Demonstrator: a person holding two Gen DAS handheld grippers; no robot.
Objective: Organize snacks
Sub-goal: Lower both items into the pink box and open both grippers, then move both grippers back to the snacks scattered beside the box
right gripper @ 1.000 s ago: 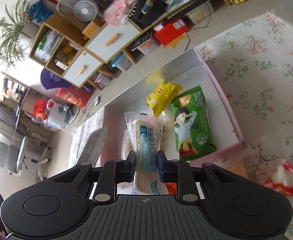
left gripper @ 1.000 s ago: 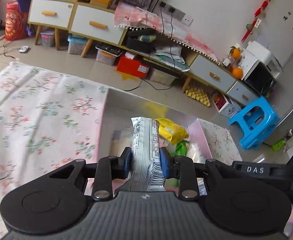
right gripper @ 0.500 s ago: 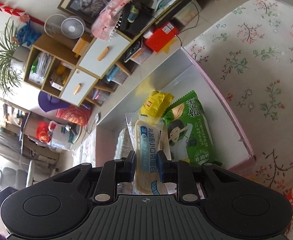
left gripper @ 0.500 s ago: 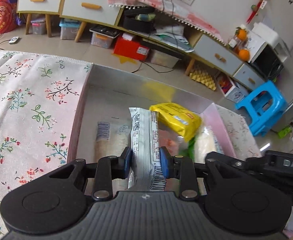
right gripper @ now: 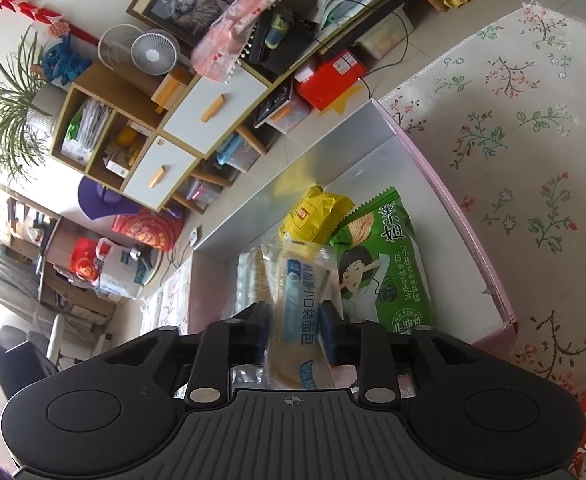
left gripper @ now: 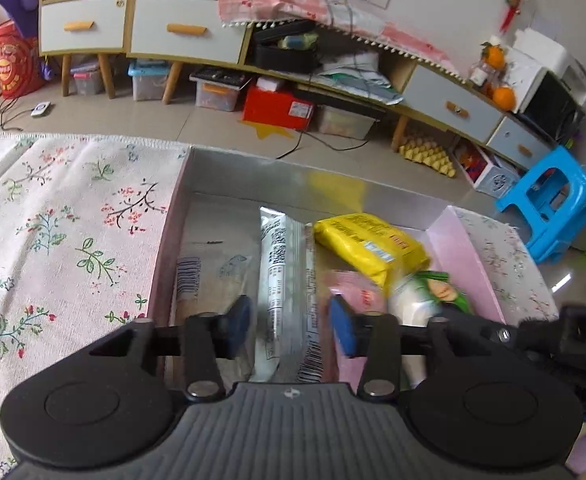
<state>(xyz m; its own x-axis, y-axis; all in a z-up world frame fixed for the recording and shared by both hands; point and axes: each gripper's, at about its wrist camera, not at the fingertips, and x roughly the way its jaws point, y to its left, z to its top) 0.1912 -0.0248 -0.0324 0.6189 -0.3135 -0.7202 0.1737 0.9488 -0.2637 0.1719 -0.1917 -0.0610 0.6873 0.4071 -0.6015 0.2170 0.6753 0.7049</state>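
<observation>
The left gripper [left gripper: 289,326] had just opened; the silver snack bar [left gripper: 287,300] lay loose between its jaws at frame centre, long axis pointing up-frame (over the box [left gripper: 373,196]). The right gripper [right gripper: 291,334], likewise opening, framed a bread packet [right gripper: 297,312].

A floral cloth [left gripper: 65,216] covers the surface in the foreground, and past its fringed far edge lies a tiled floor with a long low cabinet [left gripper: 141,36] of white drawers with orange handles along the wall. Under and beside the cabinet sit a red box [left gripper: 277,106], clear storage bins [left gripper: 217,94] and a blue plastic stool [left gripper: 553,216], while two oranges [left gripper: 503,96] rest on its right end. The right wrist view adds a small white fan [right gripper: 153,54], a framed picture of what may be a cat [right gripper: 189,4], and a spiky green plant [right gripper: 11,112] beside the open shelves.
</observation>
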